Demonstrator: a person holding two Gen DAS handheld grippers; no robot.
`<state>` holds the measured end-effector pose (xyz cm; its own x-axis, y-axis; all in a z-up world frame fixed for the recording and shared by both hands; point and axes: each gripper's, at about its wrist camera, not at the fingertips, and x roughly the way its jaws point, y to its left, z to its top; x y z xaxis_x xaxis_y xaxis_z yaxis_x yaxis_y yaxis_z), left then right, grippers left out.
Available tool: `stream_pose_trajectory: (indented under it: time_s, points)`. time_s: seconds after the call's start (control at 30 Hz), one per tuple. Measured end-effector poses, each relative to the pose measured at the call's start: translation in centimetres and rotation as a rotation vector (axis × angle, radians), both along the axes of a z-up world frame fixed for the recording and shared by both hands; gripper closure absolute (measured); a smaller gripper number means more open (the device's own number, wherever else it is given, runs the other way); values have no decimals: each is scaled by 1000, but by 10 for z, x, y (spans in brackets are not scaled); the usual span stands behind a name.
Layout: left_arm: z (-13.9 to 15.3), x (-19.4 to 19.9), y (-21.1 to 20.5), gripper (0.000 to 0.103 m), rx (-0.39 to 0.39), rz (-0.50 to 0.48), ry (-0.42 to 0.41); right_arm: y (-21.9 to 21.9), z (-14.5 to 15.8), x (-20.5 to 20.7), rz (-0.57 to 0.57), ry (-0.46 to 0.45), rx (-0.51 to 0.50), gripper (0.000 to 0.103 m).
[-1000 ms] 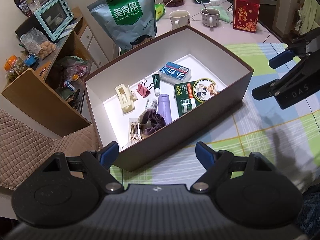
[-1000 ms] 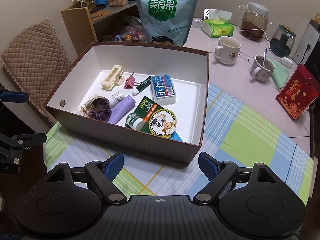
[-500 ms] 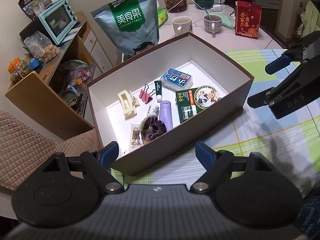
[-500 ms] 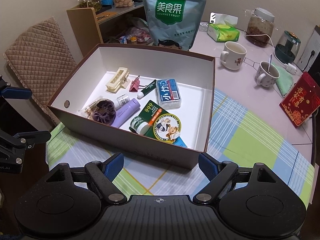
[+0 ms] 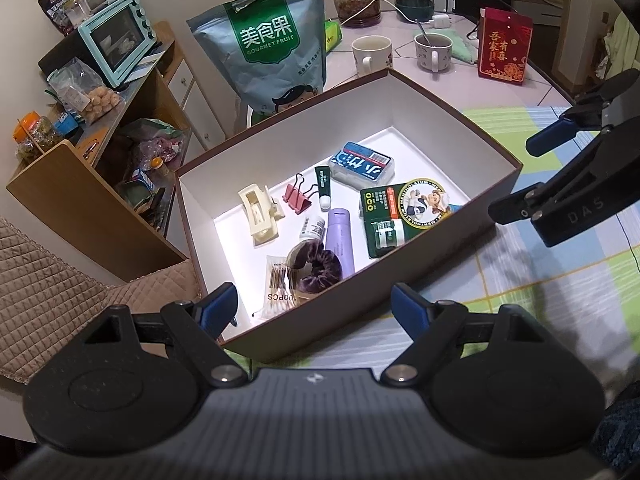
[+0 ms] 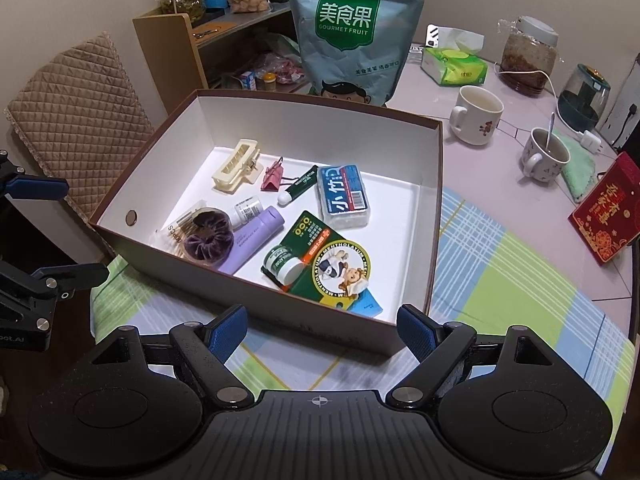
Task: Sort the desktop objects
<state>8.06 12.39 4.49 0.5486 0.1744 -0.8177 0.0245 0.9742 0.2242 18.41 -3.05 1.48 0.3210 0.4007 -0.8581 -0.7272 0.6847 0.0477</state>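
A brown box with a white inside [image 5: 496,184] [image 6: 434,216] sits on the checked tablecloth. In it lie a cream hair claw [image 5: 259,212] [image 6: 236,165], a pink binder clip [image 5: 298,198] [image 6: 273,174], a green lip balm tube [image 5: 322,185] [image 6: 300,186], a blue tissue pack [image 5: 362,166] [image 6: 343,196], a green Mentholatum card [image 5: 404,210] [image 6: 320,264], a lilac tube [image 5: 340,238] [image 6: 252,242], a purple scrunchie [image 5: 316,264] [image 6: 208,240] and a cotton swab pack [image 5: 278,280]. My left gripper [image 5: 314,306] and right gripper [image 6: 322,330] both hang open and empty on the near side of the box.
Behind the box stand a large snack bag [image 5: 268,48] [image 6: 356,36], two mugs [image 6: 476,114] [image 6: 544,154], a tissue pack [image 6: 454,66], a jar [image 6: 528,58] and a red envelope [image 6: 608,216]. A wooden shelf [image 5: 80,188] and a quilted chair [image 6: 76,120] lie left.
Both grippers have drawn back and up from the box, which now looks smaller and farther. Both stay open and empty; the items in the box have not moved.
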Motion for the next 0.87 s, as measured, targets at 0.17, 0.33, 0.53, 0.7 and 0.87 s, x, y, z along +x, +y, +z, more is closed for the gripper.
stream_pose_trajectory:
  time_s: [0.17, 0.33, 0.53, 0.7, 0.87]
  points:
    - [-2, 7, 7, 22, -2, -1, -9, 6, -2, 5, -11, 2, -7, 18]
    - [-4, 13, 13, 22, -19, -5, -17, 10, -4, 10, -22, 2, -14, 18]
    - [-8, 21, 19, 22, -42, 2, -26, 15, -7, 14, -24, 8, -21, 18]
    - [-9, 25, 23, 22, -31, 5, -41, 20, -8, 17, -21, 13, -22, 18]
    - [-8, 27, 26, 22, -32, 13, -43, 23, -8, 18, -13, 16, -18, 18]
